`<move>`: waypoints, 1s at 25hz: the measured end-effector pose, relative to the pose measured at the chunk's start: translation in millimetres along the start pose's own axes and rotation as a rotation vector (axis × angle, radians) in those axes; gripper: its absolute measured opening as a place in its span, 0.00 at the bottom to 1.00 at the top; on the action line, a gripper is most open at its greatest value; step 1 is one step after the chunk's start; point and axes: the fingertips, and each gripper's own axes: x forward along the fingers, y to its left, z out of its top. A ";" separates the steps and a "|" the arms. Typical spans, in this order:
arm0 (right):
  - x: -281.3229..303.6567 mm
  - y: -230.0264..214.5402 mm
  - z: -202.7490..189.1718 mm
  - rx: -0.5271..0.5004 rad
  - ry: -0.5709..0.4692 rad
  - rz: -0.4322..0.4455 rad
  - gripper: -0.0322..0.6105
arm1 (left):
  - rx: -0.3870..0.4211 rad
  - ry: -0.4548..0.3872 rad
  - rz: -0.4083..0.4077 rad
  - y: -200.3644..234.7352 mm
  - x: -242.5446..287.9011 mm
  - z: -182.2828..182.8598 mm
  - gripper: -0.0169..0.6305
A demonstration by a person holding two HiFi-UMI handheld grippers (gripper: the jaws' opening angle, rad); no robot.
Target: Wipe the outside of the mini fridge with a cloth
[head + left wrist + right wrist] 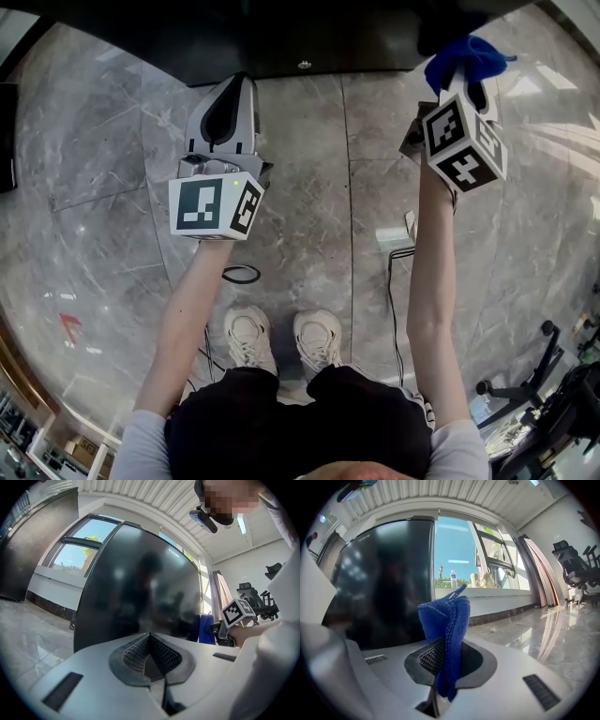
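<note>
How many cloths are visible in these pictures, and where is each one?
1. The blue cloth is clamped between the jaws of the right gripper, in front of the black mini fridge. The left gripper is shut and holds none. Another could lie outside the views.

A pair of pale sneakers (281, 339) is seen on the grey marble floor (94, 187) toward 6 o'clock of the head view, with a black cable loop (241, 274) laid at their 11 o'clock. In the right gripper view a bottle (453, 579) is set on the window sill (497, 591), and a black office chair (576, 569) is found near 3 o'clock.
</note>
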 end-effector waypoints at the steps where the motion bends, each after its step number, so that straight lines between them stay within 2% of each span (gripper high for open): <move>1: -2.9 0.4 -2.0 0.012 0.000 0.000 0.15 | 0.000 -0.001 0.004 1.1 -0.2 0.2 0.03; 5: -21.9 14.7 -9.9 0.031 -0.005 0.035 0.15 | -0.010 -0.003 0.018 6.1 -2.8 -0.4 0.03; 8: -41.5 47.2 -17.3 -0.001 -0.003 0.121 0.15 | -0.020 0.005 0.030 11.8 -7.6 -3.4 0.03; 15: -66.7 149.7 -49.2 0.049 0.052 0.356 0.15 | -0.048 0.022 0.105 43.8 -20.9 -14.1 0.03; 21: -81.7 241.2 -73.6 0.063 0.086 0.535 0.15 | -0.071 -0.013 0.168 81.2 -39.1 -10.1 0.03; 25: -87.1 310.8 -96.6 0.040 0.104 0.648 0.15 | -0.056 -0.029 0.230 120.8 -58.6 -8.3 0.03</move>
